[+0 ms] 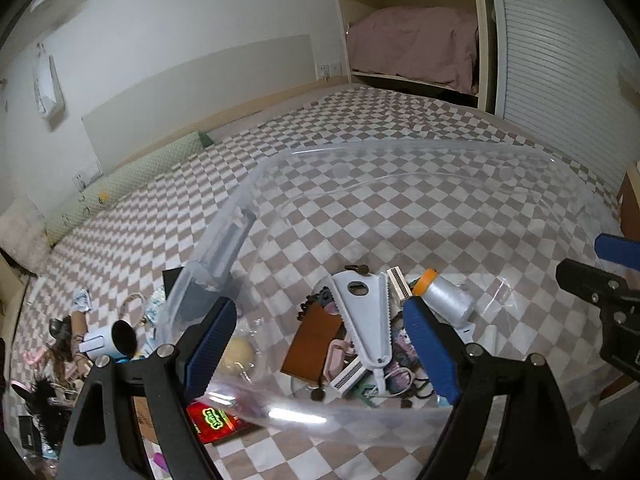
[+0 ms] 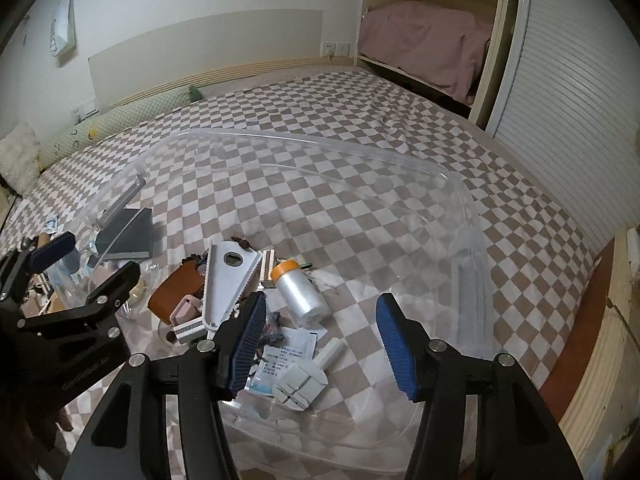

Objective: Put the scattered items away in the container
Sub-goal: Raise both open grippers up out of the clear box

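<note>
Left wrist view. Left tongs [image 1: 322, 344] stand wide apart, blue pads bare, nothing between them. They hang over the near rim of a clear plastic container [image 1: 400, 152] that sits on a checkered bed [image 1: 360, 120]. Inside the container, bunched toward its near left part: a white wedge-shaped plastic tool [image 1: 370, 320] with toothed edges, a silver spool with an orange cap [image 1: 444, 296], a brown leather piece [image 1: 314, 340], and a pale round ball [image 1: 238, 354] close to the left wall. Small dark bits and cords lie under these; too tangled to name. Outside the container on its left, on the bed: a white mug with a dark interior [image 1: 116, 340] lying on its side, a red snack packet [image 1: 214, 422] just beside the near wall, and a jumble of small items farther left. The other tool shows at the right edge.

Right wrist view. Right tongs [image 2: 322, 350] also spread apart, empty, over the container's near edge [image 2: 460, 184]. Below them inside: a white block with a cross-shaped slot [image 2: 300, 386], a printed paper sachet [image 2: 288, 354], the spool [image 2: 300, 294], the white wedge [image 2: 228, 284]. A dark grey book [image 2: 128, 236] lies against the left wall, seen through it. Left tongs [image 2: 86, 262] appear at the left, jaws parted.
</note>
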The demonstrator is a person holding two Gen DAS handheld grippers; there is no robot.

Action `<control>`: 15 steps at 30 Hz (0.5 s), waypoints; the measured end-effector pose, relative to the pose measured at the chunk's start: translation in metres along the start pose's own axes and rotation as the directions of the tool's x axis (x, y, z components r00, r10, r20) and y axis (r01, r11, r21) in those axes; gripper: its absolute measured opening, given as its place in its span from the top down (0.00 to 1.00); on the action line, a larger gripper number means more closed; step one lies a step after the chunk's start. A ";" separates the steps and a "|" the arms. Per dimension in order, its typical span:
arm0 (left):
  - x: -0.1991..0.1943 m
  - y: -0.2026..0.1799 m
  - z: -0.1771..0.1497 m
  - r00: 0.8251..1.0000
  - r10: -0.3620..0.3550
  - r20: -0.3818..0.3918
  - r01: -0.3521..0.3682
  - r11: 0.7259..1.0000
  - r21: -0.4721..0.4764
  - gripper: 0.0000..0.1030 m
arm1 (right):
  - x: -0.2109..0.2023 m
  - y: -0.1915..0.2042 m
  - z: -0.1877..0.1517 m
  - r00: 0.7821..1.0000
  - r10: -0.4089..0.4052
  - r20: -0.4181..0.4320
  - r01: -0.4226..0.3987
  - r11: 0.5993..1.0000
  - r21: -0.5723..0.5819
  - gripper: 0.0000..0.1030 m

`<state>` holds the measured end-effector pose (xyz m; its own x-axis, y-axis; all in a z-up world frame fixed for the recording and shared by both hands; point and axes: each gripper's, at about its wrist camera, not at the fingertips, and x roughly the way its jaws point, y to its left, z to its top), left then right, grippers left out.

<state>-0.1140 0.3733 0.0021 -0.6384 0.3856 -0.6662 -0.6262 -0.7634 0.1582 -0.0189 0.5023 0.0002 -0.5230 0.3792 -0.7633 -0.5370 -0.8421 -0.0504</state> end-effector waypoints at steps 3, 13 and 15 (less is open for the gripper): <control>-0.006 0.002 -0.006 1.000 -0.015 0.006 0.015 1.000 0.003 0.17 | -0.002 0.000 -0.004 1.000 -0.002 0.003 0.002 1.000 0.002 0.44; -0.035 0.027 -0.012 0.994 -0.094 0.057 0.098 0.992 -0.082 0.17 | -0.019 0.001 -0.016 0.998 -0.010 0.063 0.010 1.000 -0.001 0.44; -0.045 0.036 -0.013 0.991 -0.109 0.075 0.117 0.987 -0.108 0.17 | -0.025 0.003 -0.017 0.996 0.001 0.086 -0.001 1.000 0.002 0.44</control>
<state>-0.1024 0.3218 0.0280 -0.5981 0.5047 -0.6226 -0.6447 -0.7644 -0.0004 0.0040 0.4841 0.0077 -0.5785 0.4100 -0.7052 -0.5379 -0.8416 -0.0480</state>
